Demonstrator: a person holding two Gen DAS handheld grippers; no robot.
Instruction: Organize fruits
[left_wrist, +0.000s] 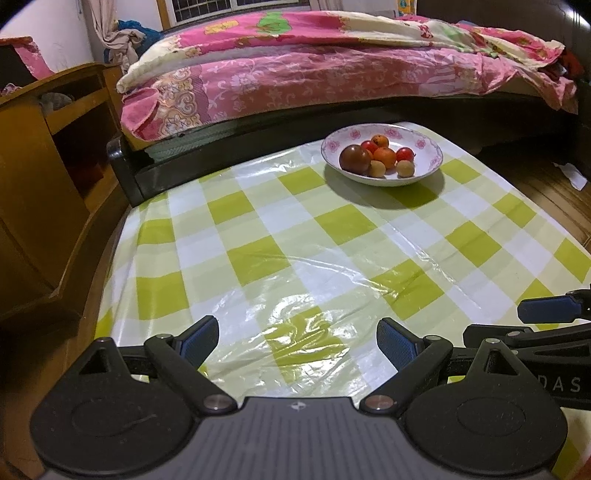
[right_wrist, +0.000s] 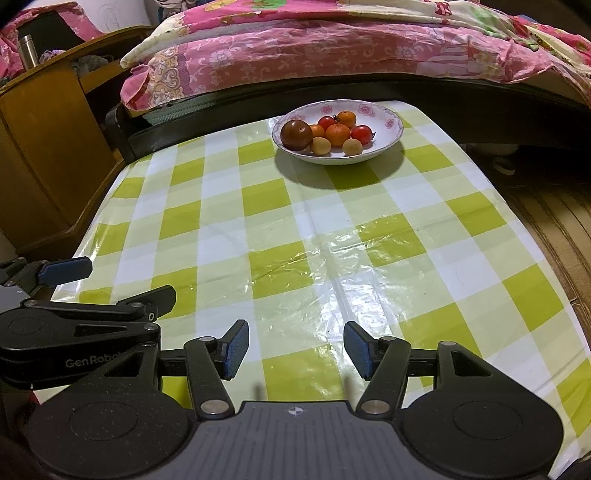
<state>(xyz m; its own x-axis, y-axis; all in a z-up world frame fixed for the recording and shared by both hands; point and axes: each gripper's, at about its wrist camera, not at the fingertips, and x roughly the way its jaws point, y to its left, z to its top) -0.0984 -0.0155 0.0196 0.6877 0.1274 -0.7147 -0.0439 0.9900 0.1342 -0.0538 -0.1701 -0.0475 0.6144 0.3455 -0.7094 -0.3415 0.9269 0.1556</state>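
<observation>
A white bowl with pink flowers stands at the far end of the table. It holds several fruits: a large dark brown-red one, small oranges, red cherry tomatoes and pale yellow round fruits. My left gripper is open over the near table edge, holding nothing. My right gripper is open too, also empty, beside the left one.
A green and white checked plastic cloth covers the table. A bed with pink bedding runs behind it. A wooden cabinet stands at left. Wooden floor lies to the right.
</observation>
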